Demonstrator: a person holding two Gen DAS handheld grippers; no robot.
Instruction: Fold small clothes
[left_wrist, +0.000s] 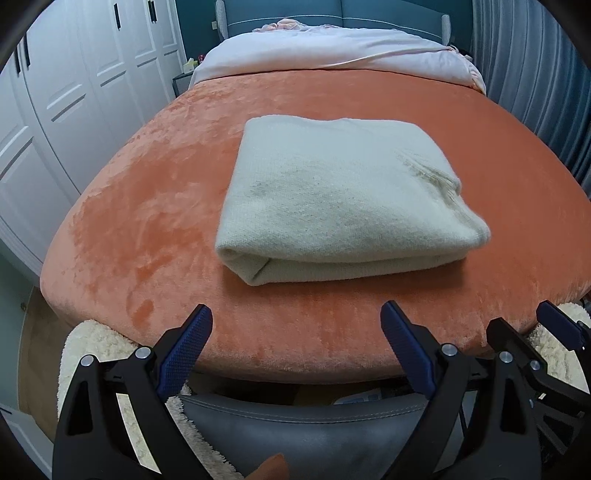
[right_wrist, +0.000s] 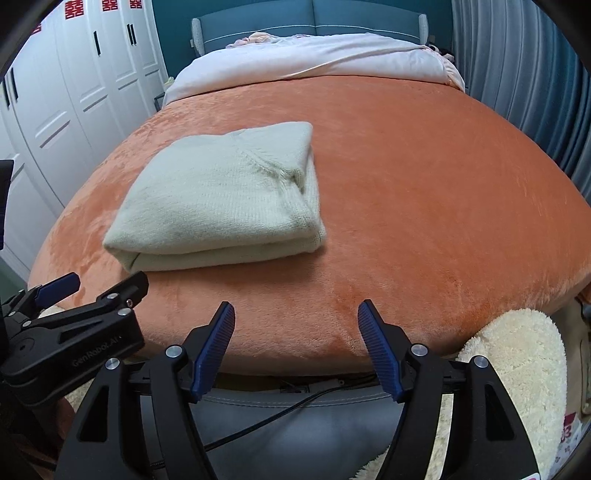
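Note:
A cream knitted garment (left_wrist: 340, 199) lies folded into a thick rectangle on the orange blanket (left_wrist: 147, 206) of the bed; it also shows in the right wrist view (right_wrist: 221, 199), left of centre. My left gripper (left_wrist: 297, 321) is open and empty, held back at the bed's near edge, in front of the garment. My right gripper (right_wrist: 295, 317) is open and empty, also at the near edge, to the right of the garment. The right gripper shows at the right edge of the left wrist view (left_wrist: 554, 325), and the left gripper shows at the left of the right wrist view (right_wrist: 96, 288).
A pale pink duvet (left_wrist: 332, 48) is bunched at the head of the bed by a blue headboard (left_wrist: 295, 14). White wardrobe doors (left_wrist: 74, 92) stand on the left, grey curtains (left_wrist: 535, 74) on the right. A fluffy cream rug (right_wrist: 517, 362) and a grey cushion (left_wrist: 314, 432) lie below the bed edge.

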